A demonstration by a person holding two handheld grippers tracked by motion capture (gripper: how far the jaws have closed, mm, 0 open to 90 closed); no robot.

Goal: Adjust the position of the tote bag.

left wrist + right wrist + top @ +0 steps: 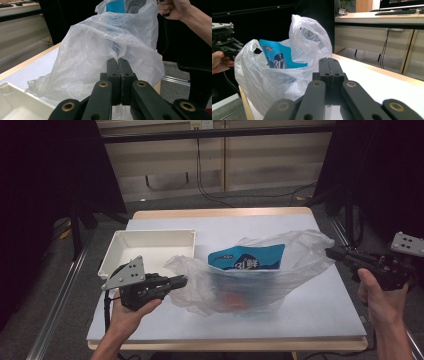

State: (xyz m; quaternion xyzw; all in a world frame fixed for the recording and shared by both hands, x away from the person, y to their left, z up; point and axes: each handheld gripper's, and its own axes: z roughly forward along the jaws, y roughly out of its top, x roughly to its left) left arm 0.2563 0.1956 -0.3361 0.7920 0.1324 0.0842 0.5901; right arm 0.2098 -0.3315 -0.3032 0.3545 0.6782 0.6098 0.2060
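Worktop [320, 315] covered in pale grey carries, at its left, a white tray [120, 251] with raised walls, lying flat. Just in front of the tray the left tool [184, 281] is held level in the person's left hand [131, 316], a grey three-cornered plate on its top; its jaws are pressed together, and in the left gripper view the left edge of the bag's film appears pinched at their tips. At the middle stands a thin, clear plastic bag [260, 285], crumpled and wide-mouthed, resting on the worktop and touching the tray's near right corner. Inside it a blue packet [247, 256] with white printing stands upright against the back, its top rising above the bag's rim, and something orange-red [235, 299] lies at the bottom, too blurred through the film to tell what it is. The bag's right handle is drawn out towards the right tool [331, 253], which points left at it, level, jaws clenched together; whether film is caught between them cannot be told. The right hand [381, 295] holds this tool beyond the worktop's right edge.
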